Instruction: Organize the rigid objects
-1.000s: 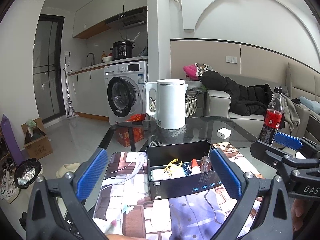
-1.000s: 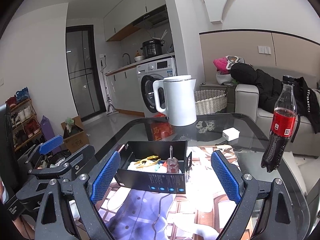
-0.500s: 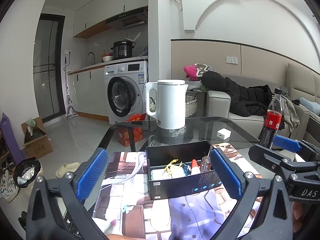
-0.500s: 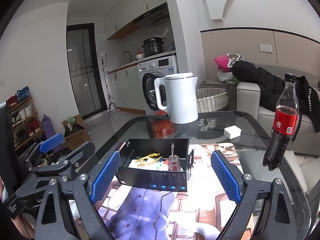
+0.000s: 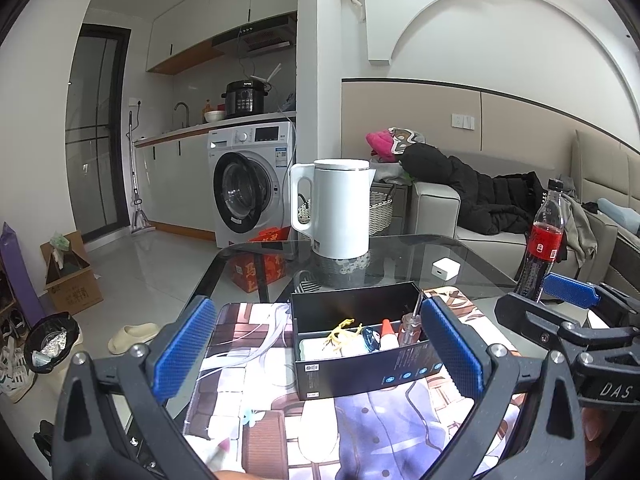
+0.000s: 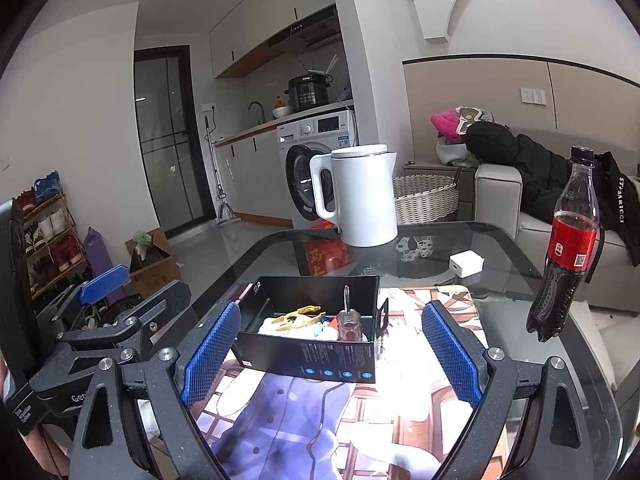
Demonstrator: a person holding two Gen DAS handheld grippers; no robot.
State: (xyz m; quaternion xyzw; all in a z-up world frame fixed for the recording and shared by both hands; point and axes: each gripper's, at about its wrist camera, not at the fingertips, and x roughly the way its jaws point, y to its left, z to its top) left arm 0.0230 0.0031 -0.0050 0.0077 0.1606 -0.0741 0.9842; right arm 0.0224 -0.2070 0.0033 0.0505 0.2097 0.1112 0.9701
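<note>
Jaws on both of your tools stand wide apart, with nothing between the blue pads. Your left gripper (image 5: 320, 354) and your right gripper (image 6: 330, 354) both hover above the printed mat (image 6: 280, 412) on the glass tabletop (image 6: 504, 248), each aimed at the black box (image 6: 320, 360).

The box sits on the mat, open at the top, apart from both sets of pads. Inside it you can see:
- a yellow clip (image 6: 298, 315) lying toward the left side;
- a small screwdriver (image 6: 349, 322) standing upright at the right side, its metal shaft pointing up;
- a small white tube with a red tip (image 5: 387, 334) beside the screwdriver;
- a white liner under these items.

Beyond the box, a white kettle (image 6: 362, 196) stands on the glass near the far edge. A white charger cube (image 6: 465, 265) lies to its right. A cola bottle (image 6: 566, 248) stands upright at the right edge of the tabletop, well apart from the box.
</note>
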